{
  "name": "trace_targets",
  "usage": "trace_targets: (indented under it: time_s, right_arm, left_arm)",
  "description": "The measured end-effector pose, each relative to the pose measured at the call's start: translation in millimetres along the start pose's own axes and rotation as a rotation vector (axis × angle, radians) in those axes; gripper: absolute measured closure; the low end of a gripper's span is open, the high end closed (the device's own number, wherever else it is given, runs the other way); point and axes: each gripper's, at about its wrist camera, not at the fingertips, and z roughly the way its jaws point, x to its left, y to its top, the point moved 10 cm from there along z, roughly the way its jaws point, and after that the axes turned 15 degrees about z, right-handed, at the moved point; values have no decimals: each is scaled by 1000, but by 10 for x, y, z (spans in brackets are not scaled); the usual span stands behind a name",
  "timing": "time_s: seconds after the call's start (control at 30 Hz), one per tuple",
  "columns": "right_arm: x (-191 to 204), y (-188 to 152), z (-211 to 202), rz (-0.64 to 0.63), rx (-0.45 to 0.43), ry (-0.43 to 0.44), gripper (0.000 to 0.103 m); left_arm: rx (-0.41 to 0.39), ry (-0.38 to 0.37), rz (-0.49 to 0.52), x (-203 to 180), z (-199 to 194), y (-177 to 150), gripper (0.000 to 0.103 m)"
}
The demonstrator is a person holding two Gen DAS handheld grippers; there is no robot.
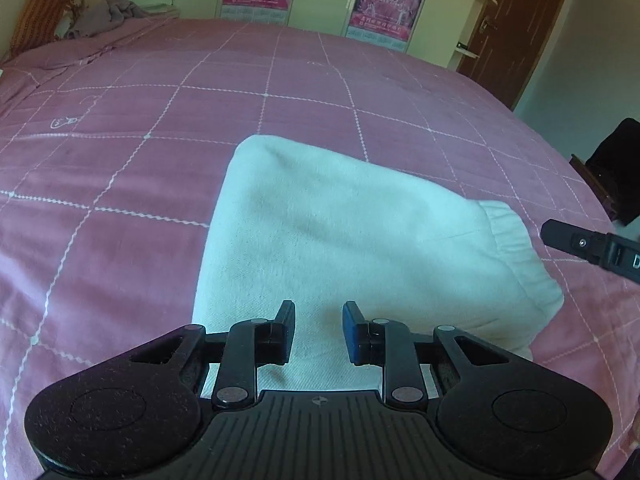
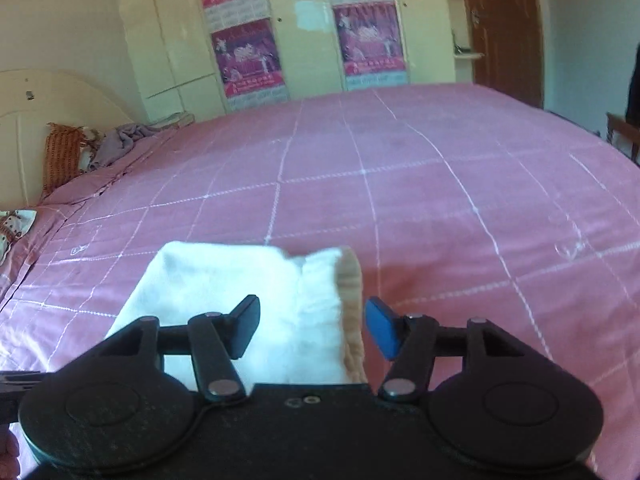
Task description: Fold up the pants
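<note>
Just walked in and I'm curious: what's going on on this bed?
A person with a gripper in each hand is folding white pants on a pink bedspread. The pants lie in a compact folded bundle. The left gripper and right gripper hover over it with jaws apart, holding nothing.

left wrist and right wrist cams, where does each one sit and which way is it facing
Left wrist: on the left gripper, looking down over the folded white pants on the pink bedspread; its jaws show a gap, nothing between; right gripper enters at right.
Right wrist: on the right gripper, jaws open, facing the wardrobe.
Shared: pants, bedspread, wardrobe posters, door.
</note>
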Motion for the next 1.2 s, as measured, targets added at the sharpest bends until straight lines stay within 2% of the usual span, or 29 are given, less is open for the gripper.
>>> trace_targets:
  time_s: [0.07, 0.13, 0.2, 0.3, 0.37, 0.63, 0.77, 0.9, 1.07, 1.2]
  right_arm:
    - [173, 18, 95, -82, 24, 22, 58]
    - [251, -64, 194, -113, 57, 32, 59]
    - [220, -226, 305, -120, 103, 21, 59]
    - [-52, -605, 500, -191, 184, -80, 59]
    - [-162, -687, 498, -191, 151, -61, 59]
    - [-201, -707, 426, -150, 134, -59, 57]
    - [-156, -605, 405, -154, 154, -68, 56]
    - [3, -320, 354, -127, 98, -28, 56]
    - [251, -53, 632, -192, 82, -29, 56]
    - [306, 90, 942, -222, 77, -74, 56]
  left_arm:
    - [51, -9, -6, -2, 139, -33, 78]
    - [94, -6, -4, 7, 260, -179, 78]
    - [68, -4, -2, 0, 265, -274, 78]
    - [63, -19, -13, -41, 244, -308, 78]
    - [62, -16, -17, -41, 250, -315, 78]
    - [57, -14, 6, -40, 255, -305, 78]
    - [70, 4, 5, -34, 234, -184, 78]
    - [47, 36, 30, 2, 239, 47, 78]
    - [57, 72, 66, 77, 443, 319, 78]
    - [84, 103, 84, 157, 681, 445, 78]
